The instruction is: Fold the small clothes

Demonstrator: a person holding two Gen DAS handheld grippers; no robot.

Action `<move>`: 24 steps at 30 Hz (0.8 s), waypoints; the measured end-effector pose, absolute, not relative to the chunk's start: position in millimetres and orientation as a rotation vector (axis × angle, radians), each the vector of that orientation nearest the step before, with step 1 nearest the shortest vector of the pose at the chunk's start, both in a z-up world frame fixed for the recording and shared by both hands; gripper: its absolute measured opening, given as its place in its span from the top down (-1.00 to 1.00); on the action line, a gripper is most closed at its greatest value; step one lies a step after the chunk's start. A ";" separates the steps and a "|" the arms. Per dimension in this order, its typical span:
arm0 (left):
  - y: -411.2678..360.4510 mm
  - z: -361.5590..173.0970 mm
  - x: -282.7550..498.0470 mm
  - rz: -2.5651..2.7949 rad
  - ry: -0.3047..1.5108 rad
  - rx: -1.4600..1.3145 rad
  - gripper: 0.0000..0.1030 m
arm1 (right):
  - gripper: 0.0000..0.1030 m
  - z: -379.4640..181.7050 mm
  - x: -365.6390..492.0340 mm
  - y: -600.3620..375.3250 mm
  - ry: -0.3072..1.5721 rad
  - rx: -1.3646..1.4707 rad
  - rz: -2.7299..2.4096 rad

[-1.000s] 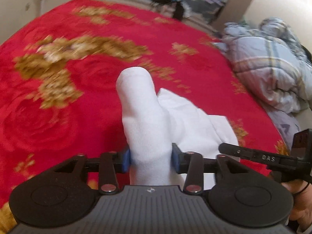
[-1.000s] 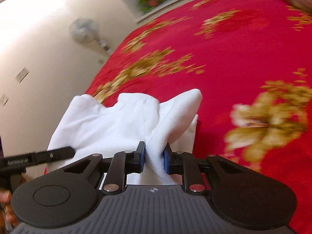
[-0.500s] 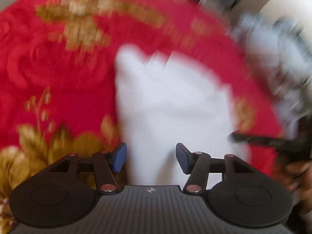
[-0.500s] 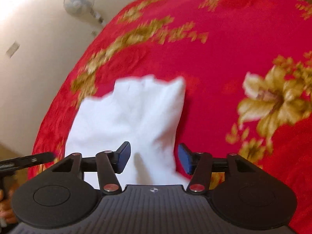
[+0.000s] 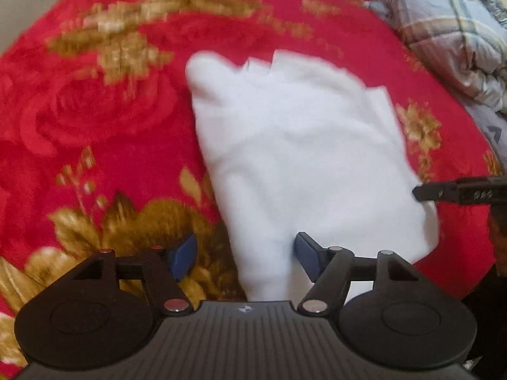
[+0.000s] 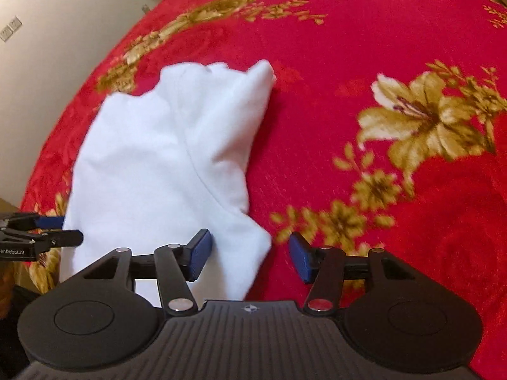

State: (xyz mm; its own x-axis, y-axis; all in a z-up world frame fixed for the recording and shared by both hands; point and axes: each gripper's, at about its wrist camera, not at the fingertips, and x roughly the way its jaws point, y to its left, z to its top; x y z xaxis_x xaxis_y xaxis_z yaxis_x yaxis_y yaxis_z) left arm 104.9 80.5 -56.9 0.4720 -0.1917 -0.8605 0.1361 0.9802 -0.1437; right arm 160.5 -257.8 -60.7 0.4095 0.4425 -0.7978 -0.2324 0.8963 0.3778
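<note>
A: Where is the cloth?

B: The white cloth (image 5: 301, 158) lies folded on a red blanket (image 5: 95, 120) with gold flowers. It spreads out ahead of both grippers, its near edge reaching down toward their bodies.

A: What is the left gripper doing?

B: The left gripper (image 5: 245, 255) points down at the near edge of the cloth. Its jaws have just been opening and now stand spread. A narrow end of the cloth lies in the gap. The right pad (image 5: 305, 255) is at the fabric's edge; whether it touches I cannot tell. The left pad (image 5: 183, 258) stands apart, over a gold flower. Nothing is pinched.

A: And the right gripper?

B: The right gripper (image 6: 248, 255) also points down at the near edge, from the other side. Its jaws opened within the last second and are spread. A corner of the cloth (image 6: 164, 164) lies between them, close by the left pad (image 6: 199, 255). The right pad (image 6: 299, 261) hangs over bare blanket (image 6: 396, 47). It grips nothing.

A: Can each gripper see the other?

B: Yes. In the left view, a black finger of the right gripper pokes in from the right edge, just at the cloth's right side. In the right view, the left gripper's finger enters from the left edge, just beside the cloth.

A: What lies farther out?

B: Beyond the cloth, up and to the right of the left gripper, a plaid quilt (image 5: 453, 38) is bunched at the bed's edge. Up and left of the right gripper stands a pale wall (image 6: 47, 47).
</note>
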 end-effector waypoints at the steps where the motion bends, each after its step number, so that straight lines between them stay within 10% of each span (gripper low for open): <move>1: 78.8 -46.1 98.8 -0.184 1.011 -0.031 -0.50 | -0.07 -55.2 157.2 -257.2 1.051 0.190 0.410; 8: 60.9 22.5 44.3 -0.076 0.781 0.066 -0.87 | -0.08 21.5 96.6 -261.6 0.725 0.122 0.203; 14: 27.7 68.1 -28.8 -0.043 0.608 0.080 -0.99 | -0.56 69.7 11.1 -249.2 0.511 0.151 0.200; 24: -5.7 6.4 -69.4 0.008 0.733 -0.008 -0.99 | -0.70 21.3 -45.1 -214.5 0.539 0.117 0.193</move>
